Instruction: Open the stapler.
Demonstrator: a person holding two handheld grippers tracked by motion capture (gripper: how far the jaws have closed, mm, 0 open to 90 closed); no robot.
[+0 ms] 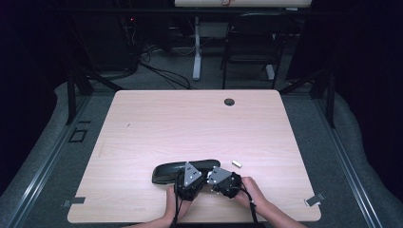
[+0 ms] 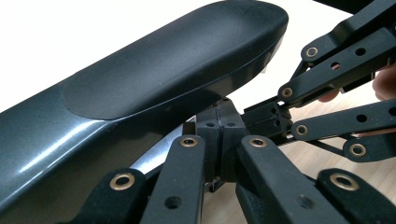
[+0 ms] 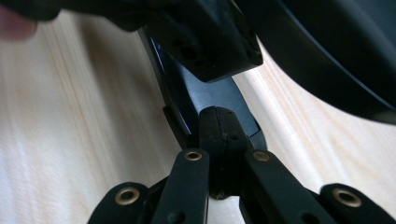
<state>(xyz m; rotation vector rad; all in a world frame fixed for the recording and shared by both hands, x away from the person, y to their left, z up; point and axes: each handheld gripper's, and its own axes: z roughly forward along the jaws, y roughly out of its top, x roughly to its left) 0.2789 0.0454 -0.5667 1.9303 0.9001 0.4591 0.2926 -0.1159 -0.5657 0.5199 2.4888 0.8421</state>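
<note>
Both hands sit at the near edge of the counter (image 1: pixel 142 118), each with a tool. Left tool (image 2: pixel 219 135): jaws closed together, tips tucked under the dark glossy case (image 2: pixel 140 93); whether they pinch its lower lip I cannot tell. Right tool (image 3: pixel 219 130): jaws likewise shut, tips meeting a thin dark flap beneath the case. The case lies near the front, just ahead of both tools. To do this well, I judge: keep one tool steady, work the other slowly, avoid levering the shell. Small white piece (image 1: pixel 237 164) lies just right of the case. Far half of the counter offers open room; near edge is close.
</note>
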